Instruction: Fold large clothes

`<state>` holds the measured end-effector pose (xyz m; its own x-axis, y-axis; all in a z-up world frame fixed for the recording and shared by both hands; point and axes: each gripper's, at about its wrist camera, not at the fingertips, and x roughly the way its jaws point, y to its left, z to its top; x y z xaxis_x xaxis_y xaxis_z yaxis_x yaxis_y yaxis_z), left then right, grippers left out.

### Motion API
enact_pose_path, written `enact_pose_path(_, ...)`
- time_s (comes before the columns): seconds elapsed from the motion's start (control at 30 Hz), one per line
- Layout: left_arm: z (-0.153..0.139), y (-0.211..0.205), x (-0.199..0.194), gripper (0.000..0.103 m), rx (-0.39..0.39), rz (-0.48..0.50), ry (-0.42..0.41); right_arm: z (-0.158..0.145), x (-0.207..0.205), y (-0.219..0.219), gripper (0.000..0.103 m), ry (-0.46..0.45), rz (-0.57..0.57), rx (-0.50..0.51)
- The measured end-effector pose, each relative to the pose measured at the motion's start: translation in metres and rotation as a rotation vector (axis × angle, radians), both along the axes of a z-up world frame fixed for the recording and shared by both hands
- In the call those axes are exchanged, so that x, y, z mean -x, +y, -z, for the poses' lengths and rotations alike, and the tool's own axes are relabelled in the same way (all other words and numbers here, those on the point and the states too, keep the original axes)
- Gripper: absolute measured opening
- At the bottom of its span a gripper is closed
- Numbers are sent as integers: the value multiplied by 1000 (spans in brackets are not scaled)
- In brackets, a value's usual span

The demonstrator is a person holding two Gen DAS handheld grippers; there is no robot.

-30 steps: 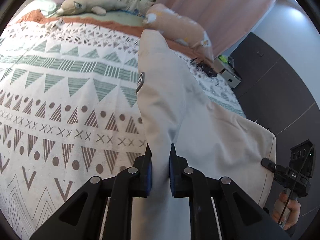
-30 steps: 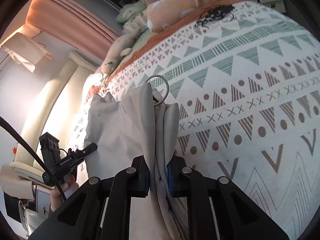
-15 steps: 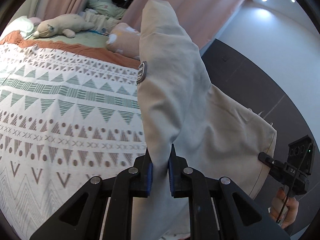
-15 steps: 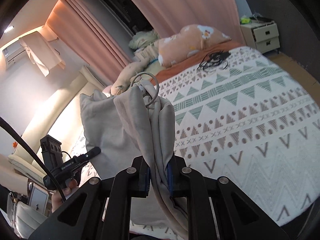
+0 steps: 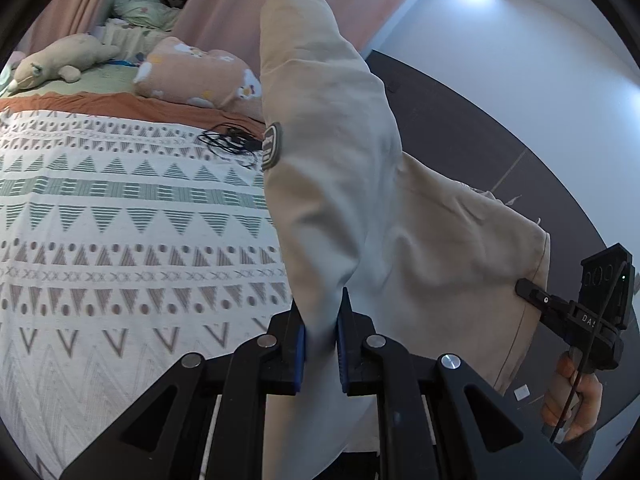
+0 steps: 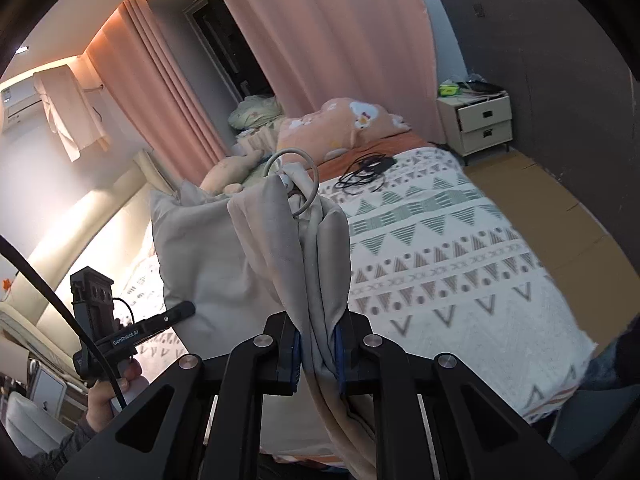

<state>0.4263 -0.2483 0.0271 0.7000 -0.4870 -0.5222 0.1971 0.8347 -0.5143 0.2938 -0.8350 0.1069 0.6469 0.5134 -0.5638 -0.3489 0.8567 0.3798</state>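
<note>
While you held the beige garment (image 5: pixel 344 184) aloft over the patterned bed (image 5: pixel 120 240), the left gripper (image 5: pixel 321 340) and right gripper (image 6: pixel 318 354) each pinched a bunched edge, jaws closed on cloth. Best move looked like spreading it taut and level before lowering.

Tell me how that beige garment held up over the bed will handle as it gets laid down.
Probably floppy: the beige garment droops over and sags between the left tool and right tool. Likely fairly thick, since it bunches in rounded folds. The metal ring may swing or snag.
</note>
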Motion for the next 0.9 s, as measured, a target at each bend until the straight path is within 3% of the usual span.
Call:
enact_pose_path(0.37,1,-104,-13,14,-1,97,20,-23,19,-68,10,10,100,54)
enact_pose_path(0.6,20,-149,-41,14,11,129,75,-32,15,-75,10,30,146,85)
enact_pose_path(0.9,66,-172,-112,14,12,147,185,-17,-46,-65,10,127,201,128)
